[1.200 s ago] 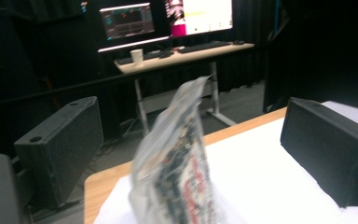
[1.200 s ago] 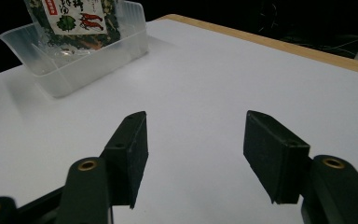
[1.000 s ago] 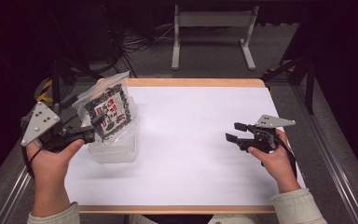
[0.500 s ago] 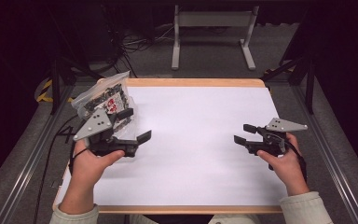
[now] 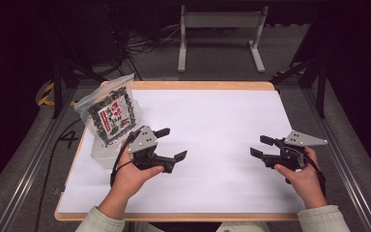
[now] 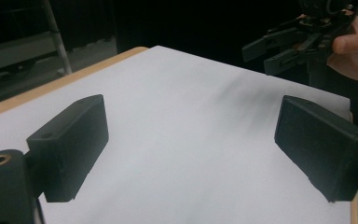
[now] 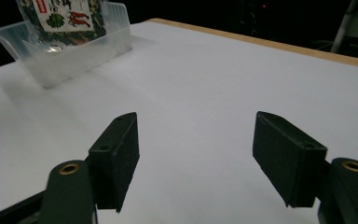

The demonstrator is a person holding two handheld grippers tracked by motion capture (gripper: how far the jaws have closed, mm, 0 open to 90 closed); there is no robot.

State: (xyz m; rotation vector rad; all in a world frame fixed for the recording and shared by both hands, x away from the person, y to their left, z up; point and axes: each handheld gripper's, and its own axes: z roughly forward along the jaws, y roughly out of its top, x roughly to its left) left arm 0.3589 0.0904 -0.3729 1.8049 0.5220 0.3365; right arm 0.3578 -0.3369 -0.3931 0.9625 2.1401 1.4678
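Left tool (image 5: pixel 168 144) agape, snack bag (image 5: pixel 112 116) just beside

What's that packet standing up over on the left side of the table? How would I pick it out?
Start from the white-topped table and go to its far left edge, beyond the left gripper. There a clear plastic tub sits, and the packet stands propped in it. It is a see-through bag with a dark green speckled print and a red and white label, the only printed thing on the table.

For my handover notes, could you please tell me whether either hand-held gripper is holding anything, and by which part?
Nothing is held. The left hand-held gripper and the right hand-held gripper both stand open over bare white table.
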